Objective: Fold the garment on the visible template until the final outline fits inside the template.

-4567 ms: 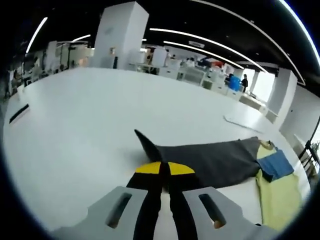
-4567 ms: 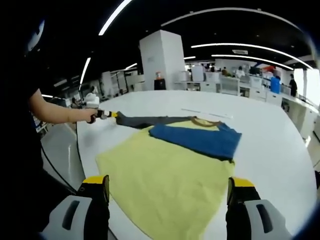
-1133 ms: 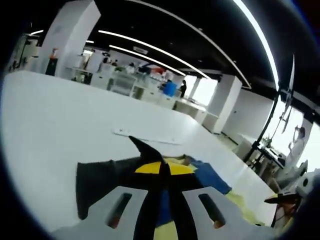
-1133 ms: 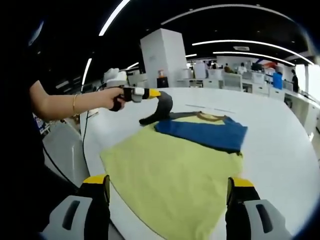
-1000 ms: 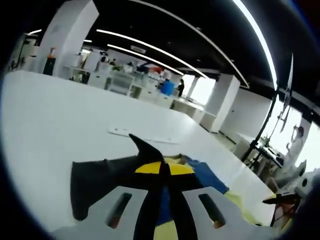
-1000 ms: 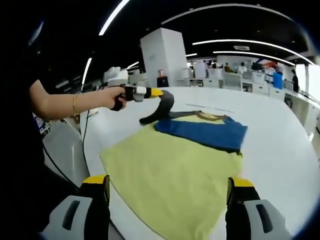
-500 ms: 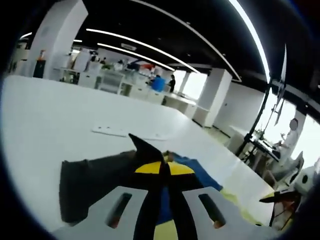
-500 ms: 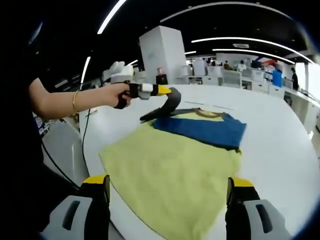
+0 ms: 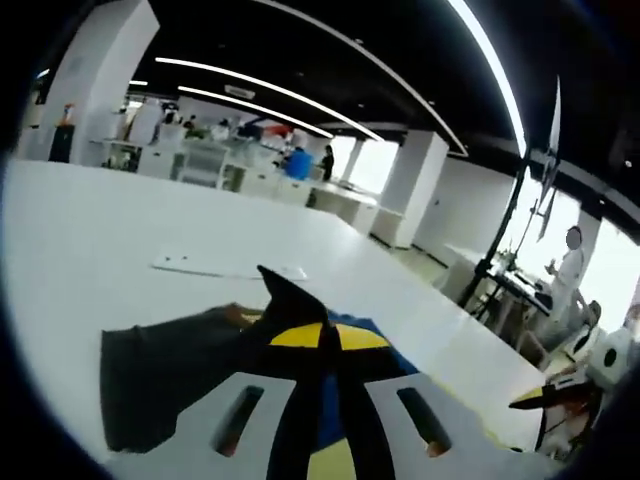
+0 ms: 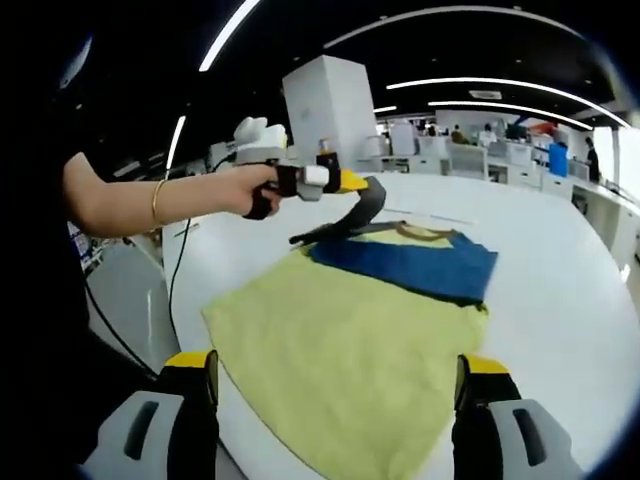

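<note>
A pale yellow garment (image 10: 340, 350) lies flat on the white table (image 10: 560, 300), its blue sleeve (image 10: 410, 265) folded across the top. My left gripper (image 10: 352, 182) is shut on the dark grey sleeve (image 10: 362, 208) and holds it up above the collar end. In the left gripper view the grey sleeve (image 9: 170, 365) hangs left of the shut jaws, and a pointed tip of cloth sticks up past my left gripper (image 9: 322, 335). My right gripper (image 10: 335, 372) stands open near the garment's hem, holding nothing.
A thin white strip (image 9: 225, 268) lies on the table beyond the collar. A person's arm (image 10: 150, 205) reaches in from the left. The table edge (image 10: 185, 320) runs close by the garment's left side. Desks and pillars stand far behind.
My left gripper has lifted the grey sleeve off the table and carried it up and over toward the garment's body. The right gripper has stayed open in place.
</note>
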